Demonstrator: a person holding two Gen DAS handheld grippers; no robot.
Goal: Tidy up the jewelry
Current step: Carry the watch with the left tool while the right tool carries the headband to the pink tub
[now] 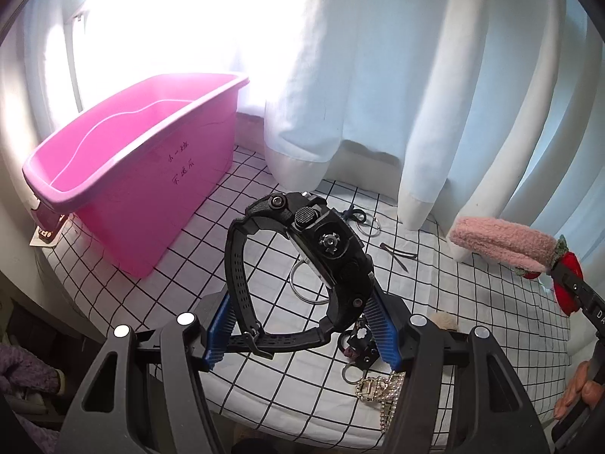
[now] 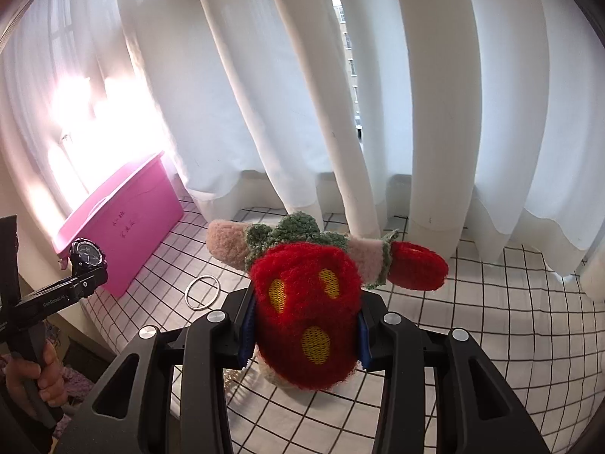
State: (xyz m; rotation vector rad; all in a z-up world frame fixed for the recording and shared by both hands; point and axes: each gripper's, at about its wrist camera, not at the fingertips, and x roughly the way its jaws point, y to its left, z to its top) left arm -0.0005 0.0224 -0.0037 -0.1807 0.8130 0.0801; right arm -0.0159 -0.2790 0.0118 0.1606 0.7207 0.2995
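My left gripper (image 1: 298, 325) is shut on a black sports watch (image 1: 302, 265) and holds it above the checked cloth, right of the pink bin (image 1: 124, 166). The watch also shows in the right wrist view (image 2: 87, 255), near the bin (image 2: 121, 227). My right gripper (image 2: 304, 331) is shut on a fuzzy pink and red strawberry headband (image 2: 306, 299), lifted off the cloth. The headband shows at the right edge of the left wrist view (image 1: 506, 244).
On the cloth lie metal bangles (image 1: 302, 283), a dark hair clip (image 1: 397, 253), a black clover piece (image 1: 359, 340) and a pearl chain (image 1: 382, 389). One bangle (image 2: 202, 291) shows in the right wrist view. White curtains (image 2: 302, 94) hang behind.
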